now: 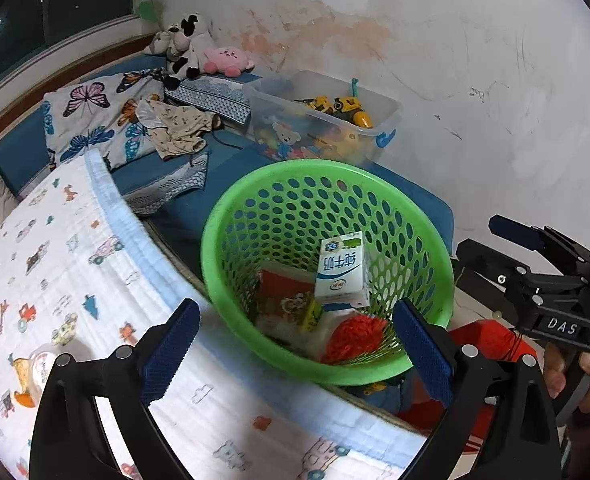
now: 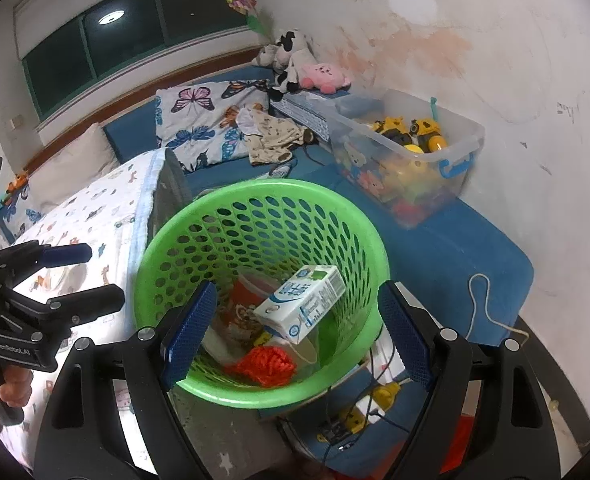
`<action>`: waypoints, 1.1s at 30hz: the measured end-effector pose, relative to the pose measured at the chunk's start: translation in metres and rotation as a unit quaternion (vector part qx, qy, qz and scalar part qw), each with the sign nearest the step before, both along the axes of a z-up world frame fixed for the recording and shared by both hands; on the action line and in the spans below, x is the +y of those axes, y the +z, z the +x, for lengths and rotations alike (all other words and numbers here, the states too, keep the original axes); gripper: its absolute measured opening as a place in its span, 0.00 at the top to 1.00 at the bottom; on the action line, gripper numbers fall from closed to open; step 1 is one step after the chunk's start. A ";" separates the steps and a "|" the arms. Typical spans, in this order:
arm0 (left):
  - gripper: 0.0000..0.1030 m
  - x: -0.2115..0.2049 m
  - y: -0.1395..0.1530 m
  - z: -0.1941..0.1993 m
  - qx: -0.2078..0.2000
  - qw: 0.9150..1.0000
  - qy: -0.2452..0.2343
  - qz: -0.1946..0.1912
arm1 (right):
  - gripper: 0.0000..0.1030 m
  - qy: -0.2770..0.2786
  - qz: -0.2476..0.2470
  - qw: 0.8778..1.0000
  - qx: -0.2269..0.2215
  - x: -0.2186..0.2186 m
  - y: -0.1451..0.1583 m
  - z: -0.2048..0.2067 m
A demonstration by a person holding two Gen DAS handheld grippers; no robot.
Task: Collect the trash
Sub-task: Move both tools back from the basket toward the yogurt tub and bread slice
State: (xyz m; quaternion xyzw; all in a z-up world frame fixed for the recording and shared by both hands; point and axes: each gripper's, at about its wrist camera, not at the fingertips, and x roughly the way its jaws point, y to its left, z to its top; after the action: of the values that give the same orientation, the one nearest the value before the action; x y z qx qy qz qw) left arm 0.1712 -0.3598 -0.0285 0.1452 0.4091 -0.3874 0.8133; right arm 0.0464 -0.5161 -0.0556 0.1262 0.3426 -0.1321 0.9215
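The green basket [image 2: 261,280] sat at the edge of the bed, its rim touching the printed blanket [image 1: 55,264] on one side and the blue mattress [image 2: 475,248] behind. Inside lay a milk carton [image 2: 301,302], tilted on a red packet [image 1: 285,296] and orange netting [image 2: 265,364]. The left gripper [image 1: 297,354] and right gripper [image 2: 297,328] both hung above the near rim, jaws wide apart and empty. A clear toy bin [image 2: 409,152] stood against the wall.

one green basket [image 2: 199,236], one milk carton [image 2: 301,307] in it, one clear toy bin [image 2: 461,134] far right, two grippers.
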 end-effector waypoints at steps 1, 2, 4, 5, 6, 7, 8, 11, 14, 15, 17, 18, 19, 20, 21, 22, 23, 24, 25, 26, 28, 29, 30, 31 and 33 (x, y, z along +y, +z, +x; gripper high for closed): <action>0.09 0.005 0.001 0.000 -0.003 1.000 0.004 0.000 | 0.19 0.001 0.001 1.000 -0.001 0.001 0.000 0.000; 0.09 0.011 0.001 -0.001 -0.006 1.000 0.008 0.000 | 0.19 0.003 0.001 1.000 0.000 0.003 0.000 0.000; 0.09 0.020 0.001 -0.001 -0.011 1.000 0.017 0.003 | 0.19 0.007 0.001 1.000 0.000 0.007 0.000 0.001; 0.09 0.025 0.001 0.000 -0.013 1.000 0.021 0.005 | 0.19 0.010 0.002 1.000 0.001 0.010 -0.001 0.003; 0.09 0.032 0.000 0.002 -0.014 0.999 0.030 0.008 | 0.19 0.014 0.002 1.000 0.002 0.013 -0.001 0.004; 0.09 0.038 -0.001 0.003 -0.013 0.999 0.034 0.009 | 0.19 0.018 0.003 1.000 0.003 0.017 -0.002 0.006; 0.09 0.042 -0.002 0.004 -0.013 0.999 0.039 0.009 | 0.19 0.021 0.003 1.000 0.003 0.019 -0.002 0.007; 0.09 0.064 -0.003 0.010 -0.018 0.998 0.059 0.011 | 0.19 0.033 0.002 0.999 0.004 0.029 -0.002 0.010; 0.09 0.086 -0.002 0.016 -0.019 0.996 0.081 0.010 | 0.19 0.045 0.001 0.999 0.005 0.040 -0.002 0.016; 0.09 0.096 -0.001 0.018 -0.019 0.996 0.090 0.009 | 0.19 0.051 0.001 0.999 0.006 0.045 -0.001 0.018; 0.09 0.109 -0.001 0.021 -0.020 0.994 0.104 0.008 | 0.19 0.059 0.001 0.998 0.007 0.051 -0.001 0.021; 0.09 0.118 0.000 0.023 -0.021 0.993 0.112 0.007 | 0.19 0.065 0.001 0.998 0.007 0.055 -0.001 0.024; 0.09 0.126 0.000 0.025 -0.022 0.993 0.118 0.008 | 0.19 0.071 0.001 0.997 0.008 0.060 -0.001 0.026; 0.09 0.133 0.000 0.026 -0.023 0.992 0.125 0.009 | 0.19 0.075 0.001 0.997 0.008 0.064 -0.001 0.028; 0.09 0.143 0.000 0.029 -0.023 0.991 0.134 0.010 | 0.19 0.081 0.001 0.997 0.009 0.070 -0.001 0.030; 0.09 0.151 0.001 0.031 -0.022 0.990 0.140 0.010 | 0.19 0.087 0.001 0.996 0.009 0.074 -0.001 0.032; 0.09 0.159 0.001 0.032 -0.022 0.989 0.146 0.010 | 0.19 0.095 0.001 0.995 0.011 0.081 -0.001 0.036; 0.09 0.168 0.001 0.034 -0.024 0.988 0.154 0.011 | 0.19 0.102 0.001 0.995 0.012 0.087 -0.001 0.040; 0.09 0.177 0.001 0.036 -0.025 0.987 0.161 0.013 | 0.19 0.108 0.002 0.994 0.013 0.092 -0.001 0.041; 0.09 0.186 0.000 0.037 -0.025 0.985 0.169 0.013 | 0.19 0.115 0.002 0.993 0.015 0.098 -0.002 0.044; 0.09 0.200 0.001 0.040 -0.025 0.983 0.183 0.014 | 0.19 0.136 0.001 0.990 0.021 0.115 -0.004 0.054; 0.09 0.209 0.000 0.042 -0.025 0.981 0.190 0.015 | 0.19 0.142 0.000 0.990 0.022 0.121 -0.004 0.056; 0.09 0.216 0.000 0.043 -0.026 0.980 0.195 0.016 | 0.19 0.152 -0.001 0.988 0.024 0.130 -0.005 0.061; 0.09 0.224 0.000 0.044 -0.026 0.979 0.201 0.017 | 0.19 0.161 -0.001 0.987 0.026 0.138 -0.005 0.065; 0.09 0.239 0.000 0.046 -0.028 0.977 0.212 0.018 | 0.19 0.183 -0.002 0.983 0.031 0.155 -0.006 0.074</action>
State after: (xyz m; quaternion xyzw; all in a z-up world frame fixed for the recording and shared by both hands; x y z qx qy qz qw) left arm 0.2171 -0.1213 -0.0288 0.0808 0.4148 -0.1947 0.8851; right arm 0.1201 -0.3606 -0.0621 0.0557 0.3878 0.0341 0.9194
